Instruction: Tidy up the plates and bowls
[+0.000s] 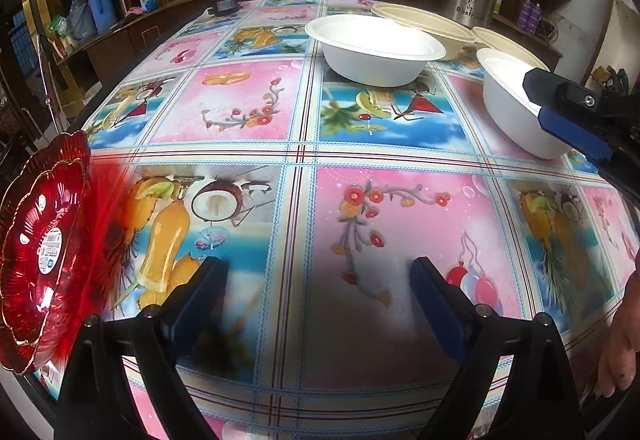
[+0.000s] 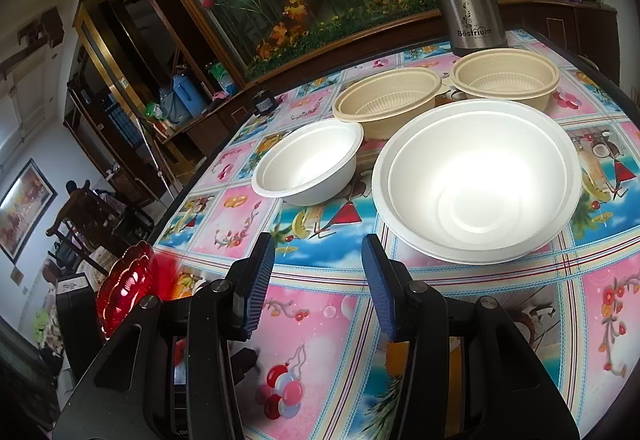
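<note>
The tablecloth (image 2: pixel 320 320) is printed in pink and blue squares with fruit, flowers and balloons, divided by plaid lines. On it, two white bowls (image 2: pixel 476 179) (image 2: pixel 308 163) are seen, and behind them two beige ribbed bowls (image 2: pixel 384 107) (image 2: pixel 506 77). A translucent red plate (image 1: pixel 40 252), gold-edged and scalloped, is seen at the cloth's left edge. Blue pads are carried on the black left gripper (image 1: pixel 320 288) and right gripper (image 2: pixel 318 280).
</note>
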A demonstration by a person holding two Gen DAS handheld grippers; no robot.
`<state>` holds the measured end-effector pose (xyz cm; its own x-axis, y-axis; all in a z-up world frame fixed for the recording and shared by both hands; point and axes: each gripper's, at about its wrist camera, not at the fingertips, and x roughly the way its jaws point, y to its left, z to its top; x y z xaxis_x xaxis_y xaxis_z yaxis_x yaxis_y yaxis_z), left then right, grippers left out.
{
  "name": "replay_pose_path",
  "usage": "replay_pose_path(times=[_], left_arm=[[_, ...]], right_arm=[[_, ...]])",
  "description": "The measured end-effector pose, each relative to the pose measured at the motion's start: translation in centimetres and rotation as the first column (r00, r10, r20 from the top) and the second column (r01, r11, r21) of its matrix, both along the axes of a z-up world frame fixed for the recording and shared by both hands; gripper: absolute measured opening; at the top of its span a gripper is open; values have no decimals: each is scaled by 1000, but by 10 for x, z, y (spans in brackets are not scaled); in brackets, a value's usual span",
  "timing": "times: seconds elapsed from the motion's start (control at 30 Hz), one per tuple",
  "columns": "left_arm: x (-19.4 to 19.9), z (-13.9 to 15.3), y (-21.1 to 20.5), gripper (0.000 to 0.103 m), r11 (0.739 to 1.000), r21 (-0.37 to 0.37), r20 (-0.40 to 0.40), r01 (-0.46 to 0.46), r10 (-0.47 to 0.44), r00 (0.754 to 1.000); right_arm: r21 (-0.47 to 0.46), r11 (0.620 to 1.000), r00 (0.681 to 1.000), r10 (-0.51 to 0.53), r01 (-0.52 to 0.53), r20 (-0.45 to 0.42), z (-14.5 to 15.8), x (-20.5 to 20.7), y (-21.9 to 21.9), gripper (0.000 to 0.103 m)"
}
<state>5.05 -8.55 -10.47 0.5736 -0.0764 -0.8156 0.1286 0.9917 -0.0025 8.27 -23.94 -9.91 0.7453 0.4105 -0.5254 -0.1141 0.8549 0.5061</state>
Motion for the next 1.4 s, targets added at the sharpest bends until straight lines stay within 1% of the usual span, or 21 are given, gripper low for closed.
replay_pose_path(times=[0.1, 0.2, 0.27, 0.33, 0.43, 0.5, 0.57, 0.67, 0.73, 0.8, 0.87, 0.93, 0.97, 1.0, 1.03, 1.07, 1.13, 1.2, 1.27, 1.3, 1.4], left_arm=[[2, -1, 1, 99, 1000, 1, -11, -3, 3, 1000], [1, -1, 2, 99, 1000, 2, -12, -5, 5, 1000], [1, -1, 2, 100, 1000, 3, -12, -6, 6, 1000], [1, -1, 2, 100, 1000, 4, -14, -8, 8, 1000], [1, -1, 4, 101, 1000, 5, -17, -13, 13, 1000], [1, 0, 4, 101, 1000, 10, -16, -16, 16, 1000], [0, 1, 1, 101, 999, 24, -10, -22, 23, 1000], [7, 8, -11, 101, 1000, 1, -47, 29, -29, 998], [11, 23, -21, 101, 999, 5, -21, 44, -44, 999], [13, 42, -32, 101, 998, 9, 26, 61, -61, 998], [20, 66, -44, 101, 997, -3, 75, 71, -71, 995], [28, 82, -52, 101, 997, -23, 83, 74, -72, 994], [35, 93, -56, 101, 997, -41, 81, 65, -62, 995], [41, 99, -59, 101, 997, -56, 74, 57, -53, 996], [46, 104, -61, 101, 997, -69, 67, 45, -41, 997], [51, 110, -63, 101, 996, -88, 60, 24, -19, 998], [59, 112, -66, 101, 995, -98, 40, 1, 3, 999], [69, 105, -70, 101, 994, -102, -7, -31, 30, 1000], [76, 95, -71, 101, 991, -112, -40, -75, 71, 997], [80, 94, -71, 101, 989, -120, -54, -92, 86, 995], [88, 86, -76, 101, 976, -172, -105, -136, 119, 987]], right_arm=[[18, 1000, 1000, -6, 6, 9, 1, -2, -4, 46], [58, 997, 997, -48, 45, 59, 8, -10, -18, 46], [67, 994, 990, -91, 84, 111, 14, -20, -30, 45], [56, 989, 977, -141, 134, 160, 19, -32, -48, 45], [49, 978, 960, -209, 203, 189, 21, -44, -76, 45], [49, 963, 947, -268, 264, 179, 19, -51, -100, 45], [78, 946, 934, -324, 315, 152, 15, -55, -128, 45], [154, 926, 929, -360, 345, 89, 6, -56, -164, 45], [183, 921, 934, -355, 343, 39, 1, -49, -182, 45], [170, 932, 946, -325, 319, 8, 4, -36, -193, 45], [170, 947, 962, -273, 273, -24, 15, -15, -200, 45], [219, 947, 971, -235, 236, -29, 28, 3, -209, 45], [254, 941, 974, -225, 226, -30, 35, 15, -214, 48], [268, 940, 977, -212, 214, -35, 40, 26, -216, 52], [265, 941, 977, -209, 212, -38, 43, 36, -217, 59], [255, 941, 975, -221, 223, -34, 45, 43, -218, 60], [233, 941, 970, -243, 243, -29, 40, 53, -217, 60], [268, 940, 977, -199, 213, -80, 20, 61, -216, 60], [290, 942, 978, -125, 170, -169, 3, 69, -216, 60], [303, 938, 976, -113, 167, -189, -1, 71, -218, 60], [335, 926, 972, -111, 176, -205, -5, 70, -223, 60]])
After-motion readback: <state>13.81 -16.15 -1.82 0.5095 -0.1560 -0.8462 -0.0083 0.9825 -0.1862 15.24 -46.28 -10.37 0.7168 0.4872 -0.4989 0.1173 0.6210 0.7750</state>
